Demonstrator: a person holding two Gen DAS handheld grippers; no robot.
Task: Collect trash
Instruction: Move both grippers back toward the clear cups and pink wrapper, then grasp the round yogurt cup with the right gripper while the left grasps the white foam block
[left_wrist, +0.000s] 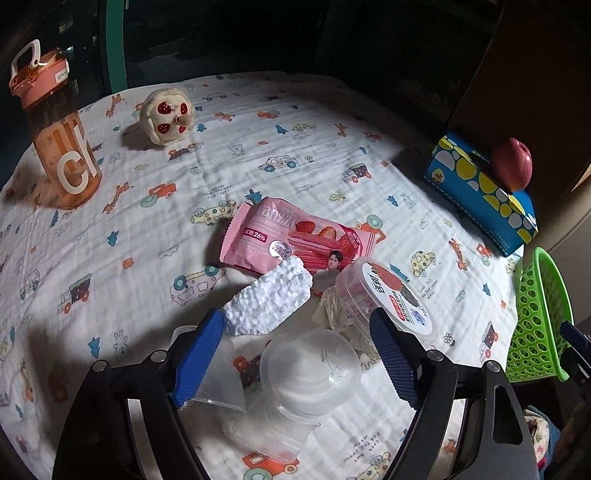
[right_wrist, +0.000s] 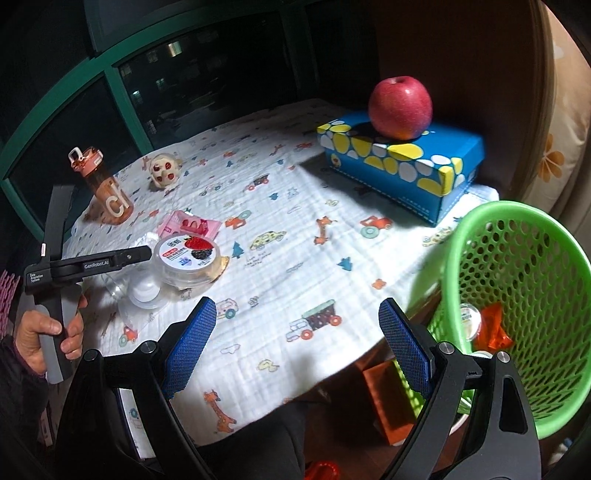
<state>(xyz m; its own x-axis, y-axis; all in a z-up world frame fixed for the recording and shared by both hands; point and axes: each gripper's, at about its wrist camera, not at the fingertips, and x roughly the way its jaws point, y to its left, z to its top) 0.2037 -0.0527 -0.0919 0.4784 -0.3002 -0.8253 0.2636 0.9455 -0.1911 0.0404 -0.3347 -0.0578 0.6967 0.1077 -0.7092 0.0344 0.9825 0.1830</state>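
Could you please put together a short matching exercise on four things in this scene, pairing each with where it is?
Things:
1. apple
2. orange wrapper
3. clear plastic cup
4. drink bottle

Places:
A. inside the green basket
B. between the left gripper fingers
C. on top of the blue box
D. upright at the cloth's far left

Pairs: 1-C, 2-A, 3-B, 4-D

A white crinkled cotton tablecloth (left_wrist: 295, 155) with printed cars is showing a matt, woven texture. A pink glossy foil snack wrapper (left_wrist: 291, 236) is reflecting light. A white rough foam chunk (left_wrist: 269, 302) is looking granular. A clear smooth plastic cup (left_wrist: 306, 373) is appearing translucent. A green perforated plastic basket (right_wrist: 517, 295) is shining slightly.
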